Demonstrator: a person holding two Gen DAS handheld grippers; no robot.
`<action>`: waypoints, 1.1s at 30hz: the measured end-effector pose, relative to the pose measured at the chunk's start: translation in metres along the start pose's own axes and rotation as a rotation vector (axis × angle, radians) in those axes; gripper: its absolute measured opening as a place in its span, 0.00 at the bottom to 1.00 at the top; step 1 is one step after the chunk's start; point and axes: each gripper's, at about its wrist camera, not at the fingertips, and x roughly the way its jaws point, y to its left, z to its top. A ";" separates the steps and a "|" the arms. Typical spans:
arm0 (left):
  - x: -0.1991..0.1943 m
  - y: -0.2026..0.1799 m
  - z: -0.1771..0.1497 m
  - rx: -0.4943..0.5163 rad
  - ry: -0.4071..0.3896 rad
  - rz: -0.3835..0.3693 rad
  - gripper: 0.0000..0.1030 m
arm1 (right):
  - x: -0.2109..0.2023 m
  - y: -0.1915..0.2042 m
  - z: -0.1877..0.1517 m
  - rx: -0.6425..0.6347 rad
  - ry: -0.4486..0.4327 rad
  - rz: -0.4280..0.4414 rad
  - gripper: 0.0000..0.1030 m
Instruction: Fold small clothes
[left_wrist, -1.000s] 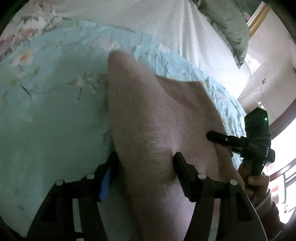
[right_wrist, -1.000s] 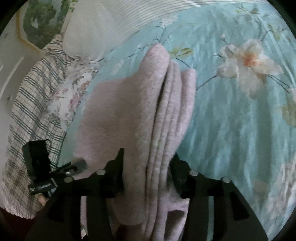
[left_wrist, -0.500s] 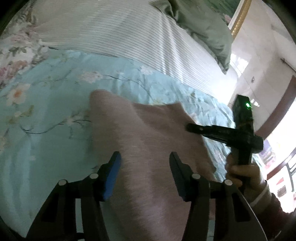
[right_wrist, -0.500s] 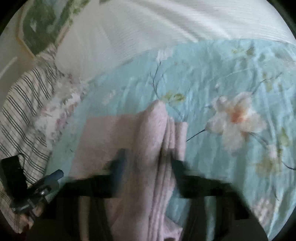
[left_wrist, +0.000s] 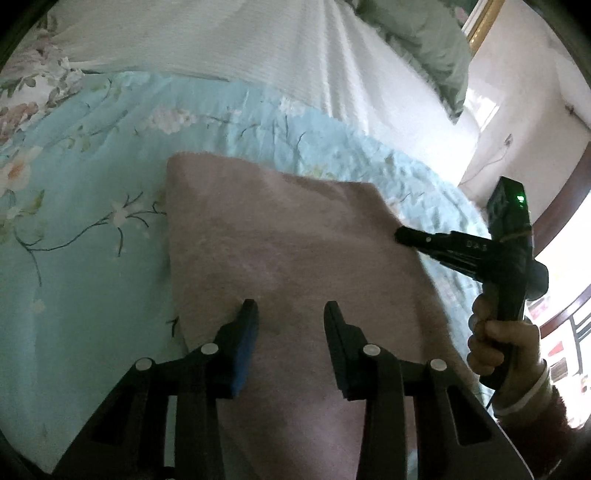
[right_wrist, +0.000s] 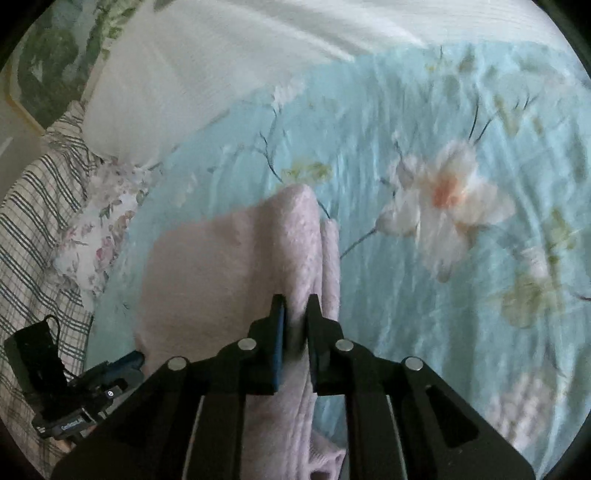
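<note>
The left hand-held gripper (left_wrist: 290, 314) is closing above the pink garment (left_wrist: 280, 236), pinching nothing. The right hand-held gripper (right_wrist: 294, 306), opening slightly, pinches the garment's folded edge on the bed (right_wrist: 406, 147). Its lettering is unreadable.

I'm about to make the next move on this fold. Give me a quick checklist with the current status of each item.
1. Pink garment lying on the bedspread: ok.
2. Left gripper free of cloth: ok. Its jaws are apart above the garment and closing, with nothing pinched.
3. Right gripper free of cloth: cannot tell. Its jaws are nearly together at the layered edge and opening.
4. Top surface flat: ok in the left wrist view.
5. Layered edge tidy: not ok. A ridge stands up and one layer sticks out beside it.
6. Grippers apart from each other: ok.
</note>
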 end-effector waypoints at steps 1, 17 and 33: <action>-0.010 -0.002 -0.003 0.002 -0.012 -0.011 0.36 | -0.010 0.006 0.000 -0.012 -0.021 0.002 0.12; -0.029 -0.029 -0.113 0.110 0.074 -0.060 0.34 | -0.034 0.013 -0.112 -0.024 0.076 -0.038 0.00; -0.066 -0.028 -0.117 0.080 0.002 -0.097 0.35 | -0.095 0.030 -0.143 -0.068 -0.014 0.006 0.53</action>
